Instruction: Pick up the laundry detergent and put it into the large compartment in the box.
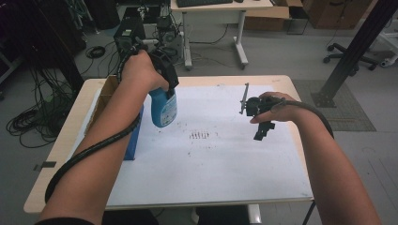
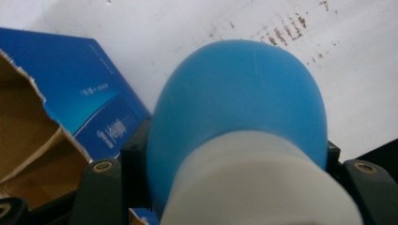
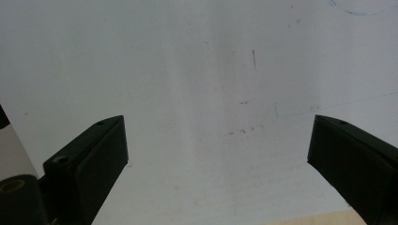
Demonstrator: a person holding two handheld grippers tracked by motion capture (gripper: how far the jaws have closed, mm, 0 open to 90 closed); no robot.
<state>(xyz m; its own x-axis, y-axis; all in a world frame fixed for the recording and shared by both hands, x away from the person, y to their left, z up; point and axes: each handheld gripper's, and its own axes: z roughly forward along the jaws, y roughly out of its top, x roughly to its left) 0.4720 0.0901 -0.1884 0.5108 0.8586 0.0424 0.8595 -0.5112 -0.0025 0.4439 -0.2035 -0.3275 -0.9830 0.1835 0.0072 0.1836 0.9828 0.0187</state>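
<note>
A blue bottle (image 1: 164, 107) with a white neck hangs above the white sheet (image 1: 211, 164), and my left gripper (image 1: 168, 84) is shut on its neck. In the left gripper view the bottle's blue body (image 2: 239, 98) bulges out between the jaws, with its white collar (image 2: 258, 183) closest to the camera. My right gripper (image 1: 263, 131) hovers over the right part of the sheet. Its jaws stand wide apart with nothing between them, and below my right gripper (image 3: 218, 154) lies only the white sheet (image 3: 197, 70).
A blue box (image 1: 133, 136) and an open cardboard box (image 1: 105, 91) stand at the table's left edge, right beside the bottle. Brown smudges (image 1: 201, 136) mark the middle of the sheet. The wooden table edge (image 1: 281, 79) borders the sheet.
</note>
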